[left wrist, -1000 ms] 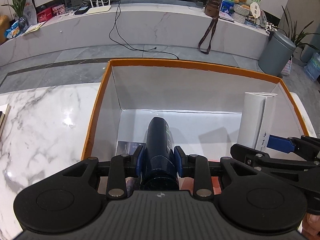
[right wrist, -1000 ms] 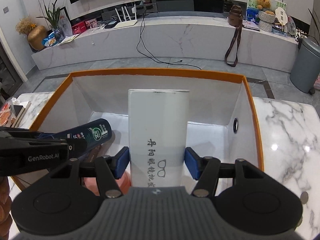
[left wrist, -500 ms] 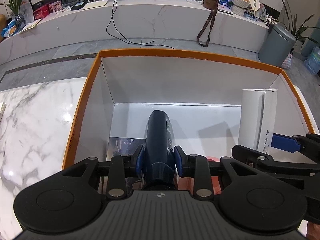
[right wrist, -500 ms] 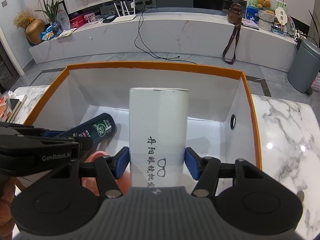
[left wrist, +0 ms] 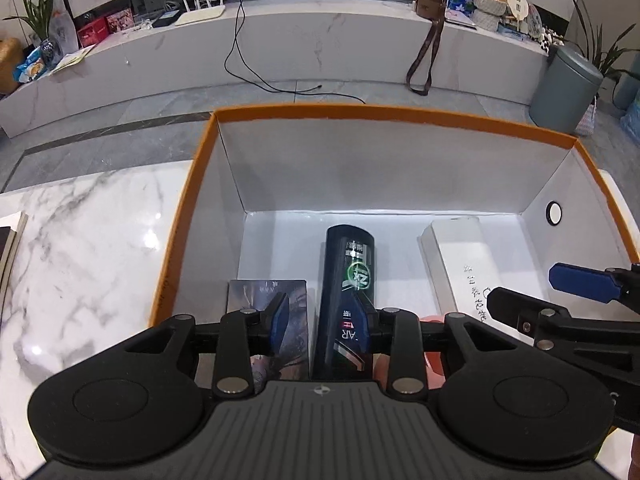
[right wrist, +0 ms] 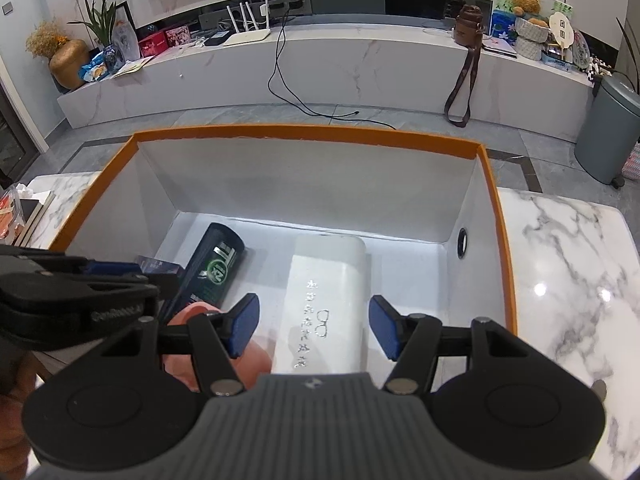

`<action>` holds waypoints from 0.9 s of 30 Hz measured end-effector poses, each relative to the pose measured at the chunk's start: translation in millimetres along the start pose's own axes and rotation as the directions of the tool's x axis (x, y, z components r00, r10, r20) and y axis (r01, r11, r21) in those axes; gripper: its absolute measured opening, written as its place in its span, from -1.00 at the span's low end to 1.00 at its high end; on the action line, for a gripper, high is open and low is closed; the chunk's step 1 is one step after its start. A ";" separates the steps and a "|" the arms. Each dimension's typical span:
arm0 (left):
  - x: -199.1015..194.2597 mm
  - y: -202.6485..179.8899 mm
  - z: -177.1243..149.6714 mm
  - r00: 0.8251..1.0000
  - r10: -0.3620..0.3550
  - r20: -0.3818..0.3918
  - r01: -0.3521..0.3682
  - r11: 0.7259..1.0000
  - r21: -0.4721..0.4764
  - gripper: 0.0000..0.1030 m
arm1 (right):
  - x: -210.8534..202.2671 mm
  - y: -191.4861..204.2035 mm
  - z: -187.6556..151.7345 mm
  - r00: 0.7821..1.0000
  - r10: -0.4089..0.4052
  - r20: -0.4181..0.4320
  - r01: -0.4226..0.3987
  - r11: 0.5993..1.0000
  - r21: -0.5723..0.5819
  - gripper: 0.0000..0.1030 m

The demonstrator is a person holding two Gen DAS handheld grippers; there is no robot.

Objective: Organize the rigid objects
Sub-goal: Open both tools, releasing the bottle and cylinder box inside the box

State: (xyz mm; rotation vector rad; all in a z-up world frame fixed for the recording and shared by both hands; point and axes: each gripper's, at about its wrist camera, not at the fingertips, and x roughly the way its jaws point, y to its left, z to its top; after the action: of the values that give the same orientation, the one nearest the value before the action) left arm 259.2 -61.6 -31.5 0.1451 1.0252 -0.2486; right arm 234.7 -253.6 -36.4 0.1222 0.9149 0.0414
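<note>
Grippers side by side above orange-rimmed box (left wrist: 188, 216), both released: left gripper (left wrist: 320, 322) over dark bottle (left wrist: 349, 276), right gripper (right wrist: 314, 328) over white case (right wrist: 326, 300). Bottle and case lie flat on box floor, long axes toward far wall.

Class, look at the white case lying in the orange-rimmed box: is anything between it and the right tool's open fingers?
Nothing visible stands between them. The white case lies on the floor of the box, and the right tool sits open around its near end with a clear gap on both sides. The dark bottle lies apart, to its left.
</note>
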 end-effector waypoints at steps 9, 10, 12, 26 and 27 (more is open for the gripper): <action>-15.3 4.2 -2.3 1.000 0.001 0.030 0.000 1.000 -0.004 -0.16 | -13.9 1.7 -1.8 1.000 0.004 0.028 -0.004 1.000 -0.013 0.18; -18.2 5.9 -2.7 0.999 -0.001 0.035 0.001 1.000 -0.005 -0.16 | -16.2 1.9 -2.3 0.999 0.005 0.032 -0.004 1.000 -0.016 0.18; -24.1 9.1 -2.6 0.999 0.001 0.046 -0.001 1.000 -0.013 -0.15 | -21.6 2.1 -2.8 0.999 0.005 0.041 -0.005 1.000 -0.021 0.18; -84.7 14.3 -16.7 0.986 -0.022 0.164 0.025 1.000 -0.015 -0.05 | -81.5 -9.0 -8.7 0.991 -0.010 0.132 0.016 0.999 -0.043 0.19; -88.8 13.7 -19.4 0.985 -0.023 0.170 0.025 1.000 -0.010 -0.04 | -86.8 -9.7 -9.8 0.990 -0.010 0.139 0.016 0.999 -0.045 0.19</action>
State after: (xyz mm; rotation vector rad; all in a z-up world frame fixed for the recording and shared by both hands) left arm 203.1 -31.7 34.8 0.0984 0.8591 -0.2720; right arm 173.9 -269.9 24.9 0.0751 0.7753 0.0417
